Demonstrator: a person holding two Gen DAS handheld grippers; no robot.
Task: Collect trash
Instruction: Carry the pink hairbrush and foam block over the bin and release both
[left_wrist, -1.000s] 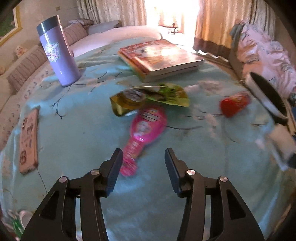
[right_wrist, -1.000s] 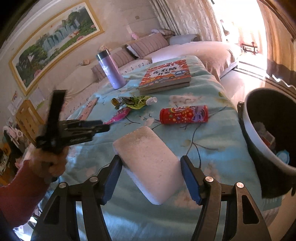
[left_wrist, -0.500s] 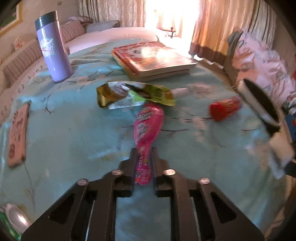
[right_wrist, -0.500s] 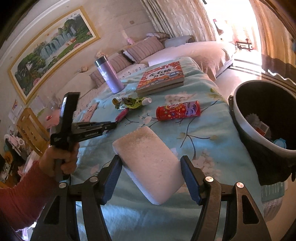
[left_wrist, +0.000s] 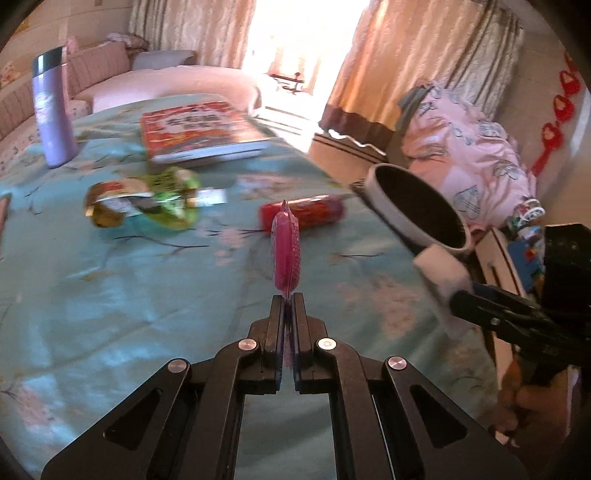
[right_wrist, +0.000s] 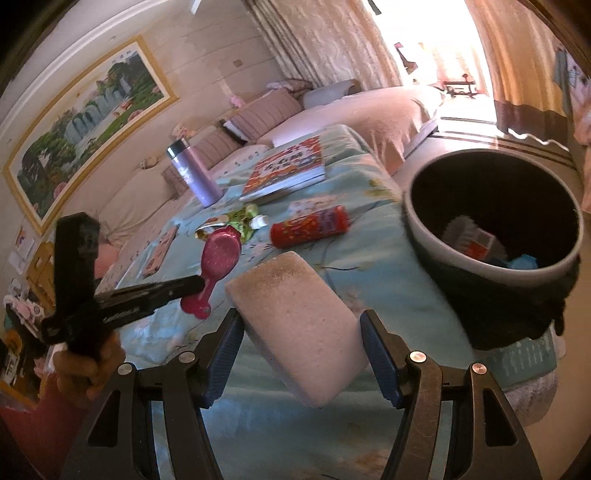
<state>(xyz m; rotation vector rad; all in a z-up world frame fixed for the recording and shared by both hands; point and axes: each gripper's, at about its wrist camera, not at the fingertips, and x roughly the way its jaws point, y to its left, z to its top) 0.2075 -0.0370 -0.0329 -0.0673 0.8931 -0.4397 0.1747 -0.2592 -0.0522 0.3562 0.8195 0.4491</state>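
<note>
Spread over the table (left_wrist: 110, 295) is a turquoise floral cloth, on which a purple tumbler (left_wrist: 51, 110), a red-covered book (left_wrist: 199, 129), a green and gold snack wrapper (left_wrist: 147, 201) and a red tube (left_wrist: 306, 216) are seen; a phone (right_wrist: 160, 251) in a patterned case lies near the far edge. A landscape painting (right_wrist: 85, 122) is hung on the wall, and curtains (left_wrist: 424, 62) are lit by a bright window. The left gripper (left_wrist: 287, 299) is clenched on the narrow end of a pink packet (left_wrist: 285, 251), which is held edge-on and lifted clear of the cloth. The right gripper (right_wrist: 301, 332) is seen with its blue-padded fingers (right_wrist: 221, 350) on either side of a white sponge block (right_wrist: 295, 321); whether both pads are pressed against it cannot be told. A dark bin (right_wrist: 495, 236) with a pale rim stands beside the table's edge, and pieces of trash are seen inside it.
</note>
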